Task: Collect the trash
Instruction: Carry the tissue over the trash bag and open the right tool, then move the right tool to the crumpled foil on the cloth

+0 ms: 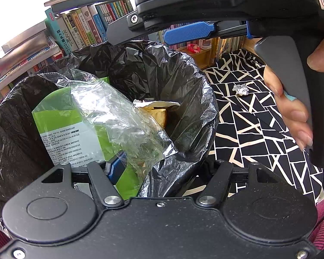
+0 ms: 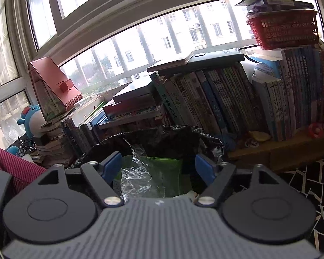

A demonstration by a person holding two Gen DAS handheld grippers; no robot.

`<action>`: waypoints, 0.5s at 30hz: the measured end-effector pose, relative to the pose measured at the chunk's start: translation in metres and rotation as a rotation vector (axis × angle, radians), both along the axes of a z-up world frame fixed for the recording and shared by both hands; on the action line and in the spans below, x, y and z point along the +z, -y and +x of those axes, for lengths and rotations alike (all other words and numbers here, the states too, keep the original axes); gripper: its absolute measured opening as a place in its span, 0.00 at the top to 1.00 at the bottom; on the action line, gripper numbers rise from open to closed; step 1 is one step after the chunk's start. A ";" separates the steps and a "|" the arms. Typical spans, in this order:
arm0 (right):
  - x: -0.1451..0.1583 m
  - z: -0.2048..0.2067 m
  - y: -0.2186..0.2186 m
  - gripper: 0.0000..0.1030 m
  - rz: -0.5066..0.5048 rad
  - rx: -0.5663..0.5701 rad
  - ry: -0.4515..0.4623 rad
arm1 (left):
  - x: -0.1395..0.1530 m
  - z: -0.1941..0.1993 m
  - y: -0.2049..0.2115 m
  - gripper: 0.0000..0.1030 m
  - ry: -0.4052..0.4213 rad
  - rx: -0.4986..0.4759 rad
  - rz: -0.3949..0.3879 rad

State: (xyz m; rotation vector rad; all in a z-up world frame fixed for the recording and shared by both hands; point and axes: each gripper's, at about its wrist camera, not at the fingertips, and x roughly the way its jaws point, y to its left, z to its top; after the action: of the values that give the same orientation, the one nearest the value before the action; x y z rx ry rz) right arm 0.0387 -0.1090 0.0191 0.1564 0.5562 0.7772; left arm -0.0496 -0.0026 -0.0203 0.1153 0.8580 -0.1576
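Lying on the patterned cloth (image 1: 248,129), foil scrap (image 1: 240,90) (left view only).

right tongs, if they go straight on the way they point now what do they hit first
Most likely the clear plastic wrap over the green package, lying in the black-lined trash bin. The right tongs stand open just above it; depth is hard to judge.

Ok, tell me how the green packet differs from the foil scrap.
The green packet is in the black-lined bin; the foil scrap lies outside it on the patterned cloth. The green packet is flat and printed and looks far larger; the foil scrap is a small silver crumpled wad. Clear film drapes the packet; the foil is bare. Both look like trash.
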 end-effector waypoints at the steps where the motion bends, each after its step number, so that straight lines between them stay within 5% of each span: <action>1: 0.000 0.000 0.000 0.18 0.001 -0.003 0.000 | 0.000 0.000 0.000 0.37 0.000 0.000 0.000; 15: 0.008 0.013 0.031 0.14 0.004 -0.144 0.050 | 0.000 0.000 0.000 0.37 0.000 0.000 0.000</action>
State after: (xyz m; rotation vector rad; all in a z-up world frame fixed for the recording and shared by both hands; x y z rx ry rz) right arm 0.0515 -0.1396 0.0271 0.1782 0.4909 0.6406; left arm -0.0494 -0.0026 -0.0205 0.1148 0.8582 -0.1573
